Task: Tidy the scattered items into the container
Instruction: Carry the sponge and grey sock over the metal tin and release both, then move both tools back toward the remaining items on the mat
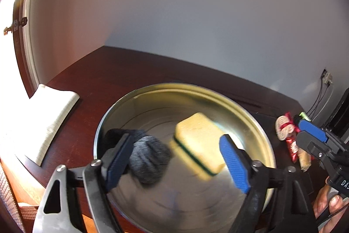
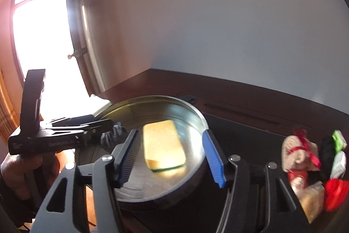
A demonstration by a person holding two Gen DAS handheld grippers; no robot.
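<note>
- Sitting at lower centre of both views, one metal tin (image 1: 250, 115) holds two items: one yellow sponge (image 1: 200, 141) and one dark cloth bundle (image 1: 148, 158).
- Left gripper (image 1: 177, 164) hangs over the tin, its two fingers spread wide, nothing between the pads.
- Right gripper (image 2: 172, 158) has its two fingers about half apart, empty, sponge beyond them.
- One cluster of small wrapped items (image 2: 314, 165) lies on the table (image 1: 130, 71) at right, outside the tin.
- One notepad (image 1: 48, 121) lies at left.

Pale wall (image 2: 218, 14), sunlit window (image 2: 43, 36)
</note>
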